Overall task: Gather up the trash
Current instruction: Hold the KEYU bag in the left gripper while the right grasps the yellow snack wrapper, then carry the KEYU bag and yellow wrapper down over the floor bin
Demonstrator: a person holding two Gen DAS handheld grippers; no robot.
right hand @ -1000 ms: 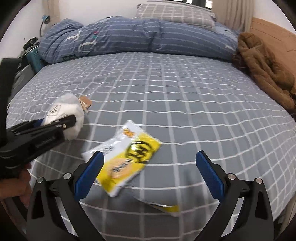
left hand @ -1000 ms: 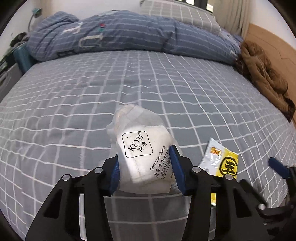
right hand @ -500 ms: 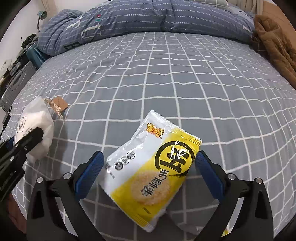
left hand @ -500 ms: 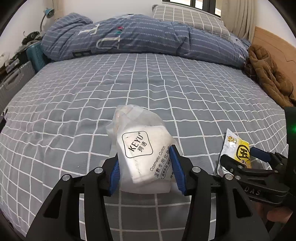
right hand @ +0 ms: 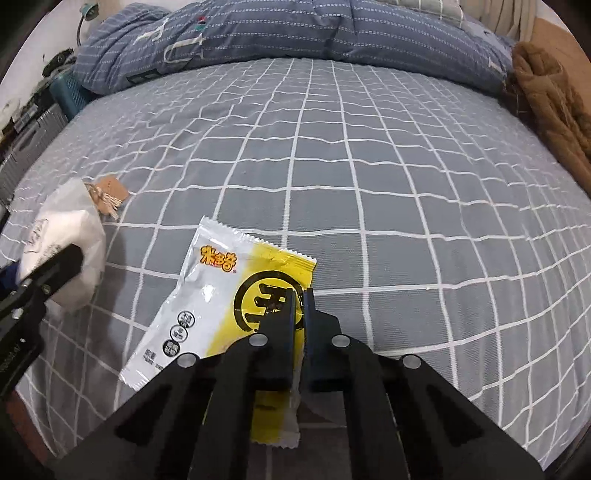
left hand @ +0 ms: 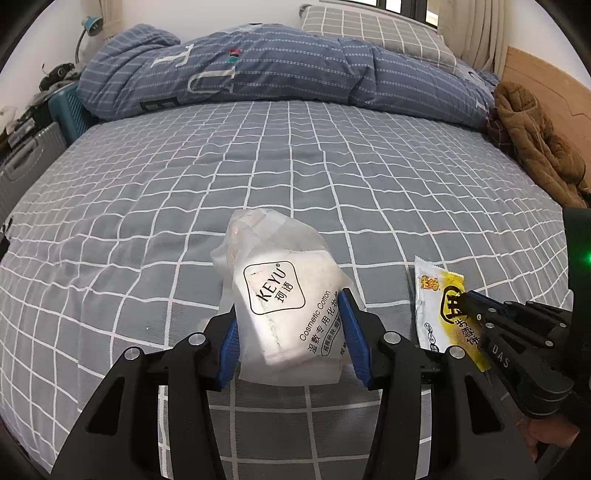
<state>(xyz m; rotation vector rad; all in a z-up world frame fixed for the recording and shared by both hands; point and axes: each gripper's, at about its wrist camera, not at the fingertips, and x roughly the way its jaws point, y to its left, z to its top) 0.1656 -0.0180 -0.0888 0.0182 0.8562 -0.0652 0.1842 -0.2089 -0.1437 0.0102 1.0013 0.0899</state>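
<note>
My left gripper (left hand: 291,332) is shut on a white cosmetic cotton bag (left hand: 280,295) marked KEYU and holds it over the grey checked bed (left hand: 258,166). The bag also shows at the left of the right wrist view (right hand: 66,254). My right gripper (right hand: 300,295) is shut on a yellow and white snack wrapper (right hand: 221,295), which lies at the near edge of the bed. In the left wrist view the wrapper (left hand: 436,306) sits at the right with the right gripper (left hand: 465,299) clamped on it.
A small brown paper tag with string (right hand: 109,194) lies on the bed beside the white bag. A rolled blue duvet (left hand: 277,74) and a pillow (left hand: 373,33) lie at the far end. A brown coat (left hand: 535,144) lies at the right. Suitcases (left hand: 29,162) stand at the left.
My right gripper has closed from wide open onto the yellow wrapper and pushed forward over it. My left gripper keeps its hold on the white bag.
</note>
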